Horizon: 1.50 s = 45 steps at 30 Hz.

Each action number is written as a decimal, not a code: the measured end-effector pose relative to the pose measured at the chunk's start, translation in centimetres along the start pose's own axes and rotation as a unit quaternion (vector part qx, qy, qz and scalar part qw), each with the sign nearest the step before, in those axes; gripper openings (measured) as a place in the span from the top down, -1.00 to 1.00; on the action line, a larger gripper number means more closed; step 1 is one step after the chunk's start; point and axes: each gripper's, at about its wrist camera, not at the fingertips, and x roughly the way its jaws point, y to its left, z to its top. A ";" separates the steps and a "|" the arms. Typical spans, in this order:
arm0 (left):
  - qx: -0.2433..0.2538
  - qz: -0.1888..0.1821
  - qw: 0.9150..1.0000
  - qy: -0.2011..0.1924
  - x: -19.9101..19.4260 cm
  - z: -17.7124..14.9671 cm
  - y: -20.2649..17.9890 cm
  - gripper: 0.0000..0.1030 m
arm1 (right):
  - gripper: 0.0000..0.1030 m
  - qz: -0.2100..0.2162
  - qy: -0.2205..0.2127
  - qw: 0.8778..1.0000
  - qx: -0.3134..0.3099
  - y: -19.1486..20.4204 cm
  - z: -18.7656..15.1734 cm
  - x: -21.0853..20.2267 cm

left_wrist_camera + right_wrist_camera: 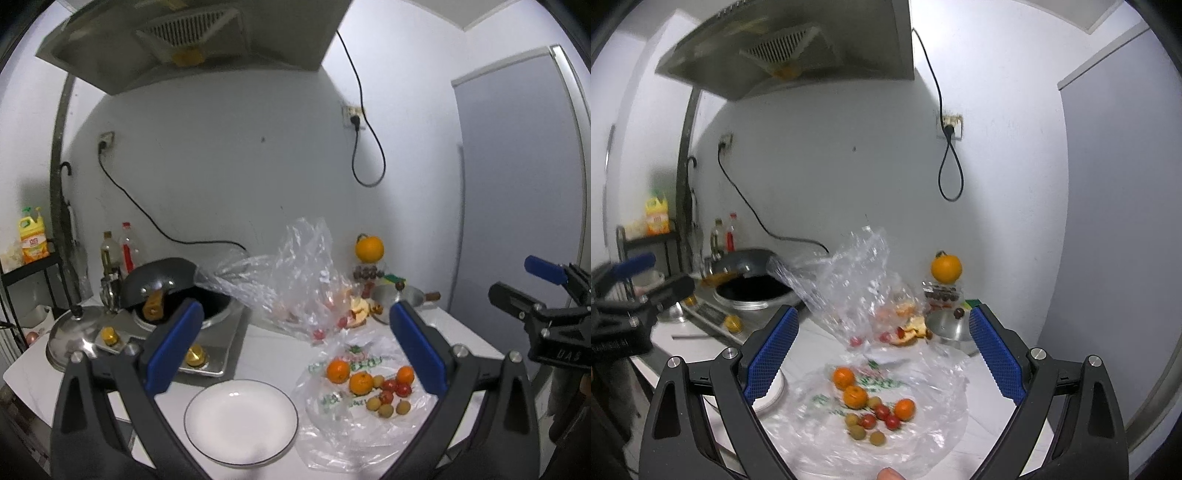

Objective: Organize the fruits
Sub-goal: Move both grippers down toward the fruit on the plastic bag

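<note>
Bench [266,354], front zone: white plate [241,421] left, flattened plastic bag [332,439] with loose fruit just right of it, touching its rim. Strip of bare bench between plate and stove [207,332]. Behind: crumpled clear bag [291,280] standing tall, blocking the middle; steel lid [74,332] far left. Left tongs [295,350] and right tongs [882,354] both gape wide above.

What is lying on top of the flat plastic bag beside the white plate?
On the flat plastic bag lie three small oranges, some red cherry tomatoes and several yellowish round fruits. Whatever lies under the bag is hidden.
</note>
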 end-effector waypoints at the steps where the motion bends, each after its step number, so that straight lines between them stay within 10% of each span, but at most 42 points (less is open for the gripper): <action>1: 0.001 -0.002 1.000 0.007 0.7 -0.2 -0.2 -0.98 | -0.86 -0.001 0.008 1.000 -0.002 -0.3 -0.4 0.5; 21: 0.023 -0.063 0.979 0.190 13.5 -7.9 -6.5 -0.79 | -0.50 0.044 0.152 0.987 -0.001 -5.9 -8.4 10.3; 30: 0.048 -0.064 0.961 0.264 16.7 -12.3 -9.4 -0.51 | 0.04 0.117 0.215 0.970 0.001 -5.1 -12.6 13.7; 45: 0.046 -0.059 0.941 0.330 17.6 -16.0 -10.6 -0.15 | 0.27 0.213 0.289 0.934 -0.001 -2.4 -17.2 17.7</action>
